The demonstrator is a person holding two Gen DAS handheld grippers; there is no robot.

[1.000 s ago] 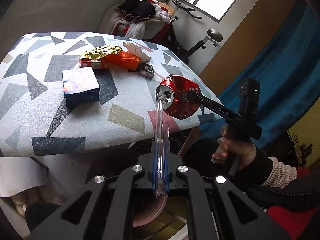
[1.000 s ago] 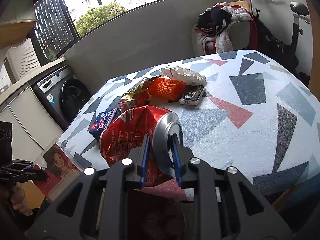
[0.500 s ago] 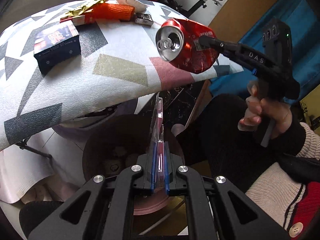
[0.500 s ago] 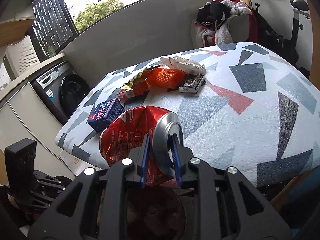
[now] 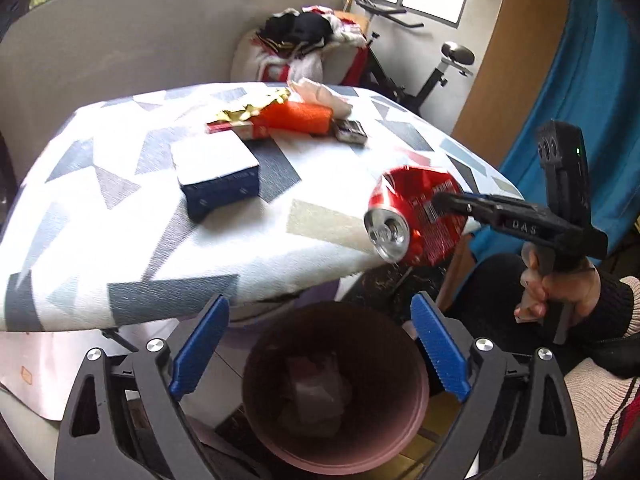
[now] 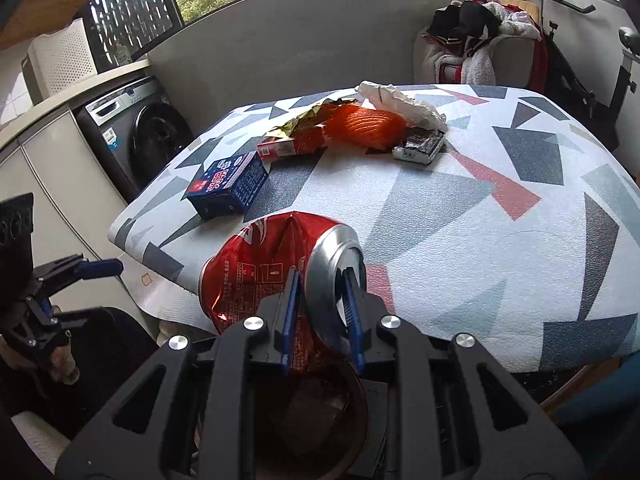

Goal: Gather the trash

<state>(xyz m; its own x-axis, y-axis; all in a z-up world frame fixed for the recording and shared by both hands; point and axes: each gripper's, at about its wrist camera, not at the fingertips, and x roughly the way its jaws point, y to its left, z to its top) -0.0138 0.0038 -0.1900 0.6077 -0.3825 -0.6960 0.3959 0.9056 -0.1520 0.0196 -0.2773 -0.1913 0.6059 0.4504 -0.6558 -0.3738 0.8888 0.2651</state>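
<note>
**Crushed can held over bin as other gripper opens**

A round bin with a pinkish rim stands on the floor below the table edge, between the fingers of the left gripper. In it lies a pale, flat piece of trash, too dim to identify. The left gripper's blue-padded jaws are opening, wide apart, with nothing between them; it points steeply down into the bin.

The right gripper is clamped on the silver top end of a crushed red can, held in the air past the table edge and above the bin. Small white print covers the can's side but cannot be read. From the left wrist view, the can hangs tilted, its opening facing down and toward the camera, and the letters "DAS" show on the right gripper's black arm. A hand in a dark cuff and cream knit sleeve grips its handle.

On the patterned table are 5 more pieces: a blue box with white and red lettering that cannot be made out, a red carton under gold foil, an orange net, a crumpled white wrapper and a small dark pack.
</note>
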